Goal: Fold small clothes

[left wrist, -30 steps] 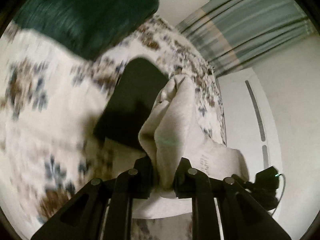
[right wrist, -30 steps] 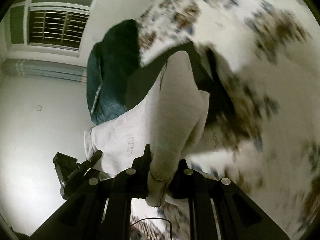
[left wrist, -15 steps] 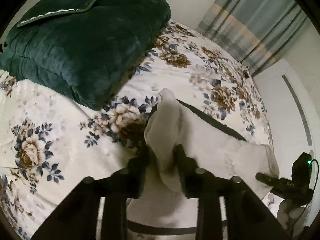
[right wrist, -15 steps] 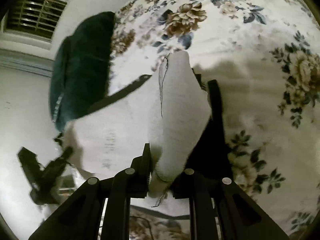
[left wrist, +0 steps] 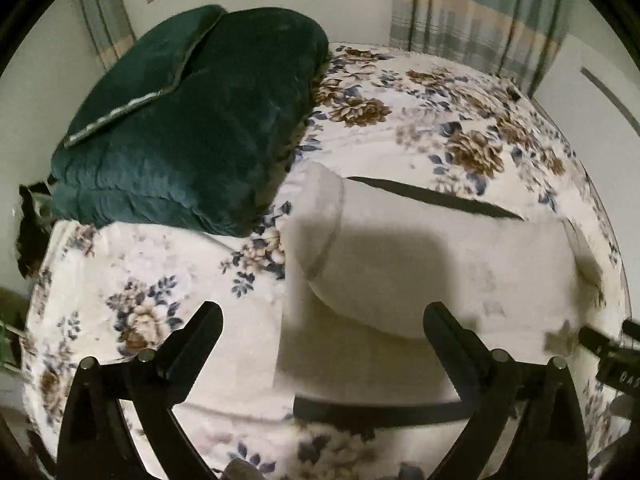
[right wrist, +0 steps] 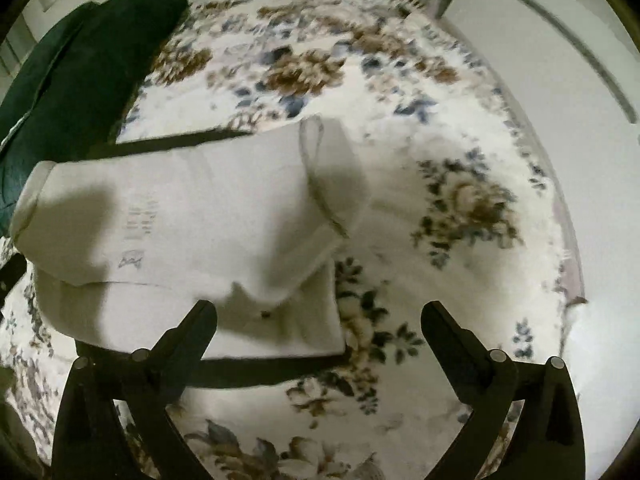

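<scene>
- Looking along our left hand-held gripper [left wrist: 320,322], we see its fingers spread wide and holding nothing, above a folded white garment [left wrist: 420,264] lying flat on the floral bed [left wrist: 420,132]. A green quilt [left wrist: 192,120] sits folded just beyond the garment's left edge; striped curtains [left wrist: 472,20] hang behind.
- Looking along our right hand-held gripper [right wrist: 318,320], we find it released too, fingers apart above the bed. The garment [right wrist: 180,232] rests left of centre, a sleeve [right wrist: 324,184] folded across it.

Black tongs [left wrist: 320,316] [right wrist: 319,314] — silver screws
</scene>
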